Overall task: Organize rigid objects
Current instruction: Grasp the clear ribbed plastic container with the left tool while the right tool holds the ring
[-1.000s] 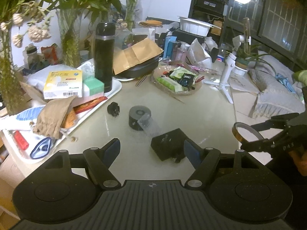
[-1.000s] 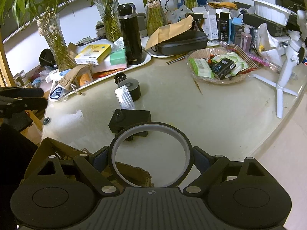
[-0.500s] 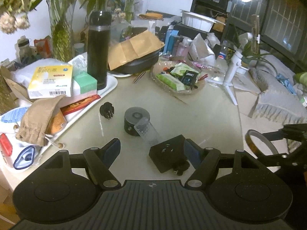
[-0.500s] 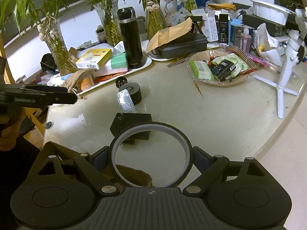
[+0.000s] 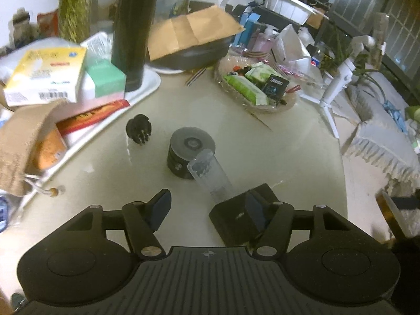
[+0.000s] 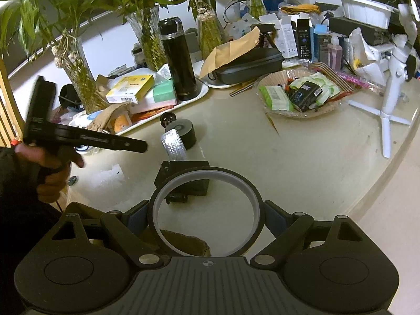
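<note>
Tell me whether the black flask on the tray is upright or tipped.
Upright: the black flask stands on its base on the white tray, lid on top.

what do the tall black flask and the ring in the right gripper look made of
Flask: probably metal with glossy black coating; it shows sharp highlights.
Ring in the right gripper: looks like a tape roll, dark glossy outer band, matte pale inner core, possibly plastic or card.
</note>
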Action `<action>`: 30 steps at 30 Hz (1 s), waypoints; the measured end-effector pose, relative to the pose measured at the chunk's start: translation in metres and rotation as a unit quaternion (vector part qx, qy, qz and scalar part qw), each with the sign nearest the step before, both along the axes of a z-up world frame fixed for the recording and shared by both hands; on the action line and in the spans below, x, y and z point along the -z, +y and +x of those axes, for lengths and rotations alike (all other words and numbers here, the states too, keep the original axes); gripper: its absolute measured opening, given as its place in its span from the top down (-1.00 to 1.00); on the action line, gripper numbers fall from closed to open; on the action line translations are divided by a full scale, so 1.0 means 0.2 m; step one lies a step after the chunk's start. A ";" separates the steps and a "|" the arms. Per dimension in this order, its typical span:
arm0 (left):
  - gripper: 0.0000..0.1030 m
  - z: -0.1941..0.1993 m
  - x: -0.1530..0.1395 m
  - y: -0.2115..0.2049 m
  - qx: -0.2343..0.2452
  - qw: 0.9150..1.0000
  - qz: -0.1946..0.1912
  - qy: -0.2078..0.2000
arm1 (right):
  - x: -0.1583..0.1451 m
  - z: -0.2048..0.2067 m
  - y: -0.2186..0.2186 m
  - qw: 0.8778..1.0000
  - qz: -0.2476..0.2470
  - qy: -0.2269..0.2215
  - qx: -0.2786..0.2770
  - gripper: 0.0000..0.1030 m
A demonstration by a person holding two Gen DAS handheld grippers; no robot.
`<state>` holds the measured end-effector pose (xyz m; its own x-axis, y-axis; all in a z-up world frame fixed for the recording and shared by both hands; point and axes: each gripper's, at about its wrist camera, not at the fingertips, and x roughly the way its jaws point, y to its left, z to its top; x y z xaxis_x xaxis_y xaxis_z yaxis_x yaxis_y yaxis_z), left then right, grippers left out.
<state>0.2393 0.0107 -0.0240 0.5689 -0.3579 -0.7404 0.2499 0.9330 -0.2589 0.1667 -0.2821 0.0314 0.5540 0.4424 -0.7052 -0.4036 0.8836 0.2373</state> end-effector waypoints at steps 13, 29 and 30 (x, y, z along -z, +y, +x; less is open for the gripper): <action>0.06 0.26 0.21 -0.04 0.005 0.997 -0.038 0.067 | 0.01 0.01 0.00 1.000 0.006 0.007 -0.006 -0.76; 0.83 0.26 0.20 -0.02 0.000 0.995 -0.081 0.054 | 0.01 0.01 -0.01 1.000 0.007 0.007 -0.007 -0.76; 0.83 0.26 0.19 -0.02 -0.002 0.995 -0.084 0.050 | 0.01 0.01 0.00 1.000 0.005 0.007 -0.008 -0.76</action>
<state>0.2908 0.0077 -0.0625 0.4974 -0.4792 -0.7232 0.2108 0.8754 -0.4351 0.1679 -0.2828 0.0294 0.5378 0.4582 -0.7077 -0.4135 0.8749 0.2523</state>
